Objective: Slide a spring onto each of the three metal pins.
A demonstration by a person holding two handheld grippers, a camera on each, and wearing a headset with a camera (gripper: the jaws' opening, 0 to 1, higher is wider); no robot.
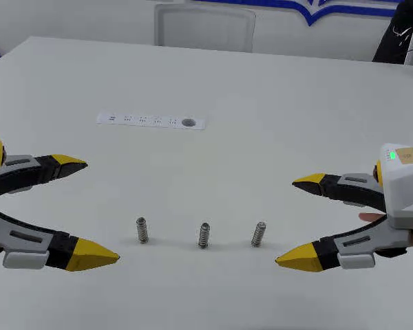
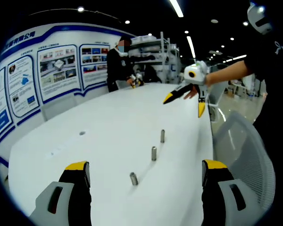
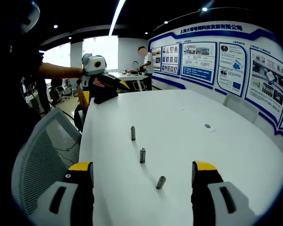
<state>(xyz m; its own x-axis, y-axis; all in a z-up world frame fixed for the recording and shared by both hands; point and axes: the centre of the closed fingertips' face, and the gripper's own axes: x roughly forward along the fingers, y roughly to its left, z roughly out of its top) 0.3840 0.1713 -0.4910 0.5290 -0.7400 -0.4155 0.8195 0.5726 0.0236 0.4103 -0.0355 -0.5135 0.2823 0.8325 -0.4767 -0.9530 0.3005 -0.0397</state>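
Left gripper (image 1: 102,210), black jaws tipped yellow: jaws spread wide, nothing between them, held above the left side of the white tabletop (image 1: 275,103). Right gripper (image 1: 285,221), same make, with a white housing and a green light: jaws also wide apart and empty, at the right side, a hand behind it. The two sets of tips point inward, facing each other across the table.

Between them, near the front edge, a row of three short grey coiled metal springs: left-hand spring (image 1: 142,230), middle spring (image 1: 204,235), right-hand spring (image 1: 259,234). Each stands on end, long axis vertical; the right-hand one leans slightly. Evenly spaced, apart from each other and from both grippers. Cannot tell whether a pin sits inside the coils.

Farther back, a flat white power strip (image 1: 151,121) lies along the table. A white chair back (image 1: 205,27) shows beyond the far edge
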